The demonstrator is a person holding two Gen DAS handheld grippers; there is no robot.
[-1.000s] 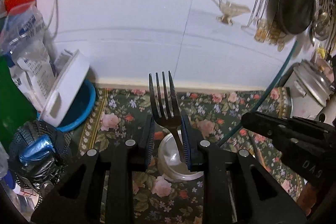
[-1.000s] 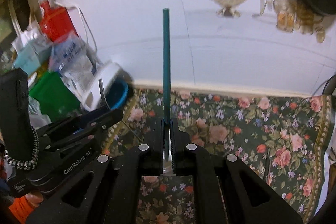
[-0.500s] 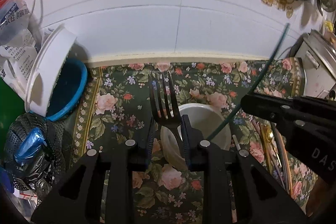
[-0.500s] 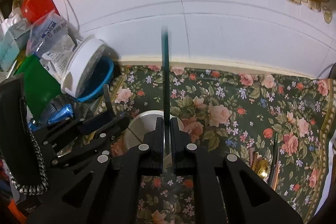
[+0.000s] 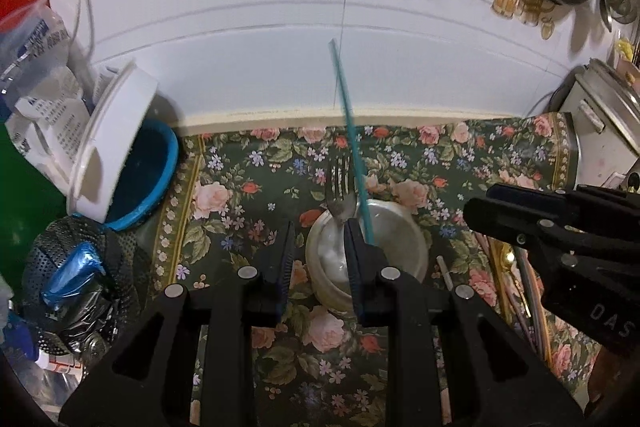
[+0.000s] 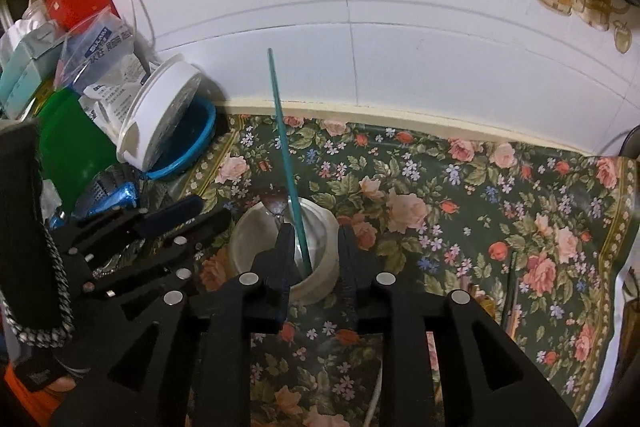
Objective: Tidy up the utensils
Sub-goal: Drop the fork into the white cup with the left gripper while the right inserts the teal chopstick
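Two utensils stand in the steel cup (image 5: pixel 400 239): a fork (image 5: pixel 340 193) and a teal chopstick (image 6: pixel 286 163), both leaning toward the tiled wall. Left gripper (image 5: pixel 318 247) and right gripper (image 6: pixel 314 251) are spread wide, gripping nothing, with the cup just ahead between each pair of fingers, on the floral cloth (image 6: pixel 460 227).

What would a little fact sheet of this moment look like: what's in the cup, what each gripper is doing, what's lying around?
cup: pale, standing on the flowered cloth
in cup: fork, tines up; teal stick, leaning
left gripper: open, holding nothing, at the cup
right gripper: open, astride the cup, stick standing free between its fingers
nearby: more utensils lying to the right; white tub tipped in a blue bowl
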